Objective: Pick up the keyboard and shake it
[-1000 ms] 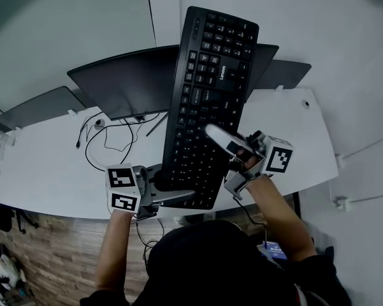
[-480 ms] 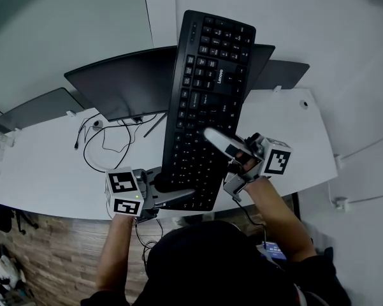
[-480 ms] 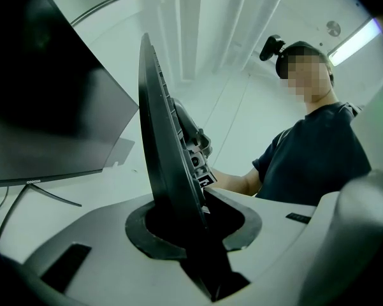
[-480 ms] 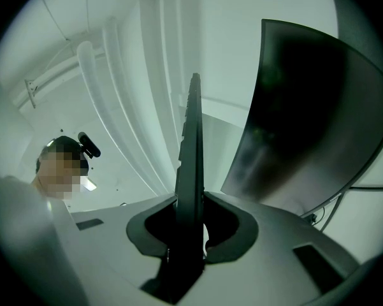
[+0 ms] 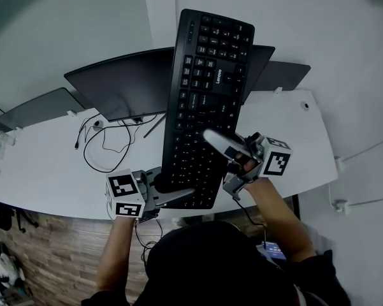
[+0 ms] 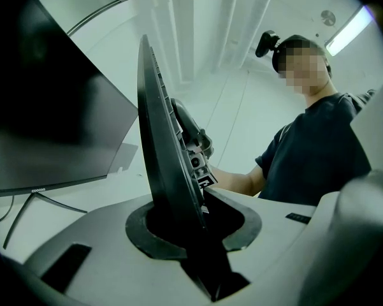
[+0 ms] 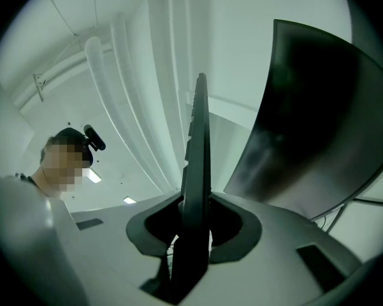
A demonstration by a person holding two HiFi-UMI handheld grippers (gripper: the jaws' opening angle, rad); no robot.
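Your left tongs (image 5: pixel 169 191) and right tongs (image 5: pixel 224 164) are each clamped on the keyboard (image 5: pixel 207 101), pinching opposite long edges near its lower end at centre frame. It hangs raised off the worktop (image 5: pixel 44 164), in front of the monitor (image 5: pixel 115 88). Two opposed grips probably stop it twisting as you shake it.

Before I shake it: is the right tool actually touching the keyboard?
Touching. The right gripper view shows the keyboard edge-on between the jaws of the right tool, both pressed against it.
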